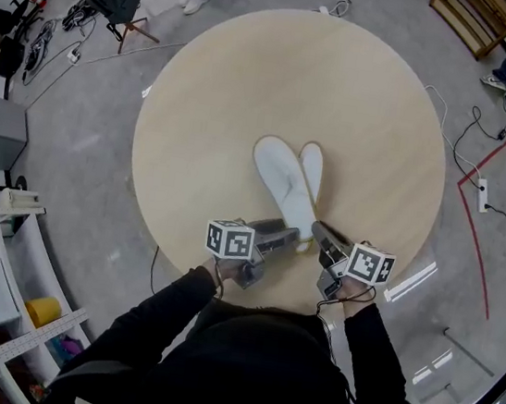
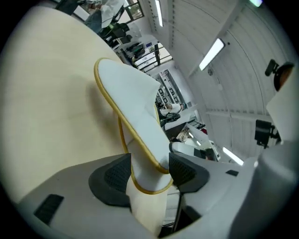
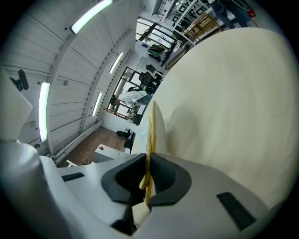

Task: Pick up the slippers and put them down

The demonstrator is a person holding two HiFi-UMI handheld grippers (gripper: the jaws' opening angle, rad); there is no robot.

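White fabric slippers with yellow edging, two of them, lie over the near half of a round pale-wood table (image 1: 251, 84) in the head view. The left slipper (image 1: 280, 177) shows as the broader shape. The right slipper (image 1: 312, 169) is narrower and just beside it. Their toes fan apart toward the table's centre and their heels draw together toward its near edge. The left gripper (image 1: 287, 239) comes in over the near edge to the left slipper's heel, and the right gripper (image 1: 318, 226) comes to the right slipper's heel. Each gripper has a marker cube, with black sleeves behind at the table's near rim.

Left gripper view: the left gripper (image 2: 149, 172) has its jaws standing wide. The heel of the left slipper (image 2: 135, 102) fills the gap, with a dark pad against each side. The slipper juts out, toe clear of the table (image 2: 46, 93), and casts a shadow on the wood beneath.

Right gripper view: the right gripper (image 3: 148, 175) has its jaws nearly together, pinched on the thin yellow-edged heel of the right slipper (image 3: 158, 133). The slipper is seen edge-on, turned on its side above the table (image 3: 233, 93). Whether its toe touches the wood cannot be told.
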